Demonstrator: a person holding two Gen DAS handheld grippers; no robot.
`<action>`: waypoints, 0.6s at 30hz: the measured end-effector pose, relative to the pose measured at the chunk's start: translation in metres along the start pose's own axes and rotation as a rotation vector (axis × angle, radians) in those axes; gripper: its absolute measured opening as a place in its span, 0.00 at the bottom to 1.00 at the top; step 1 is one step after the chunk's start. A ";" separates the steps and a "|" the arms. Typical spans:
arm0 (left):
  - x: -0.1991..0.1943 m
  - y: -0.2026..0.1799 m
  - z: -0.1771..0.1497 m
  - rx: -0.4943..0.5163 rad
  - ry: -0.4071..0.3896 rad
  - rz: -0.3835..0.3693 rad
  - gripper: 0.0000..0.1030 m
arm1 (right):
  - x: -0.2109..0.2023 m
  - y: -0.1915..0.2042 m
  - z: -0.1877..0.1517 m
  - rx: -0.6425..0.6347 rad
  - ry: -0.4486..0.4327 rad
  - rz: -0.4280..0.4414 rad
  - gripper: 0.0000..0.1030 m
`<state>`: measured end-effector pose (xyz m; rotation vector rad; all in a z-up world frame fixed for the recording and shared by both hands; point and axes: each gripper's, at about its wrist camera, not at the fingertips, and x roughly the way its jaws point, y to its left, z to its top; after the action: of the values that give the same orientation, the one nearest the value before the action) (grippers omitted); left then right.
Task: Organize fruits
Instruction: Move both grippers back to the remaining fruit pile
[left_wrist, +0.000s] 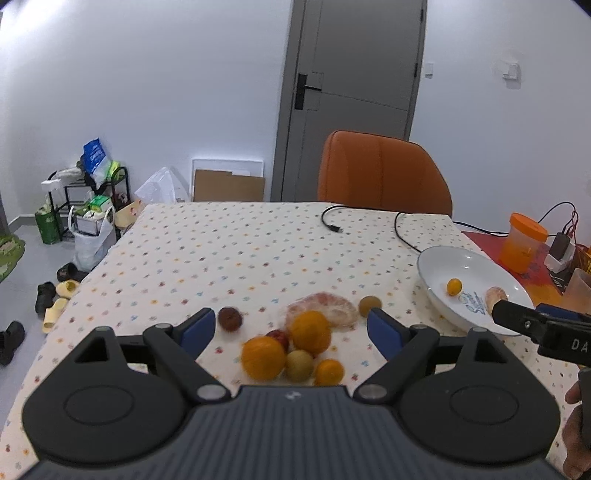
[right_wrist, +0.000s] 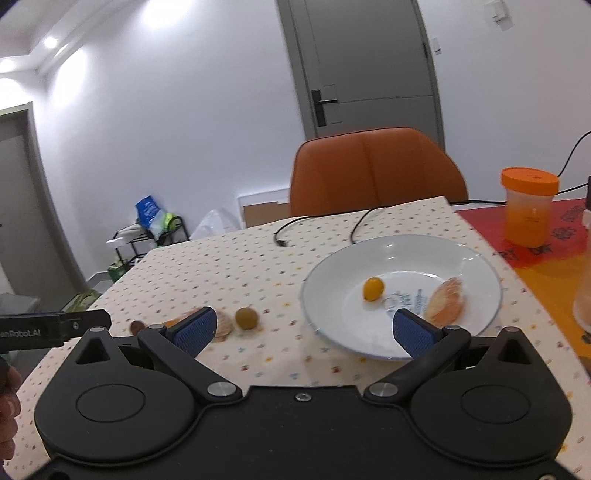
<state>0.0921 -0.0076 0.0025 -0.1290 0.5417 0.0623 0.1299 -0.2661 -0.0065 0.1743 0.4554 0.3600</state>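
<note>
**Both grippers open above the spotted cloth, fruit split between heap and plate**

The left gripper (left_wrist: 291, 332) hangs with its blue-padded fingers spread wide and nothing between them, low over a heap of fruit on the dotted tablecloth (left_wrist: 221, 251). The heap is blurred, so edges run together. In it I count three oranges: a large orange (left_wrist: 263, 357), a second orange (left_wrist: 309, 331) and a small orange (left_wrist: 328, 372) whose lower edge is cut off by the gripper body. A green-yellow fruit (left_wrist: 299, 364) sits among them, and a red fruit (left_wrist: 279, 336) is mostly hidden behind the oranges. Behind the heap lies a peeled pomelo segment (left_wrist: 325, 308), pale pink, apparently in clear wrap. A dark brown fruit (left_wrist: 229, 318) sits to the left, and an olive-coloured round fruit (left_wrist: 370, 305) to the right, partly behind a finger pad.

The right gripper (right_wrist: 301, 330) is likewise parted and empty, hovering at the near rim of the white plate (right_wrist: 369, 254). The plate holds two things: a small yellow-orange fruit (right_wrist: 373, 288) and a pale peeled segment (right_wrist: 445, 304), blurred, its lower end hidden by the right finger. A blue print in the plate's centre is unreadable.

Beyond stand an orange chair (right_wrist: 373, 170) and an orange-lidded cup (right_wrist: 529, 206).
</note>
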 end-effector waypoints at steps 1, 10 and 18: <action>-0.001 0.003 -0.002 -0.004 0.005 0.003 0.85 | 0.000 0.003 -0.001 -0.002 0.002 0.008 1.00; -0.008 0.027 -0.009 -0.049 0.014 0.009 0.85 | 0.000 0.020 -0.006 0.019 0.024 0.054 1.00; -0.007 0.041 -0.015 -0.072 0.004 0.011 0.85 | 0.005 0.035 -0.010 0.000 0.035 0.076 1.00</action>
<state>0.0746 0.0308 -0.0111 -0.1966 0.5447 0.0927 0.1191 -0.2310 -0.0087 0.1859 0.4845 0.4384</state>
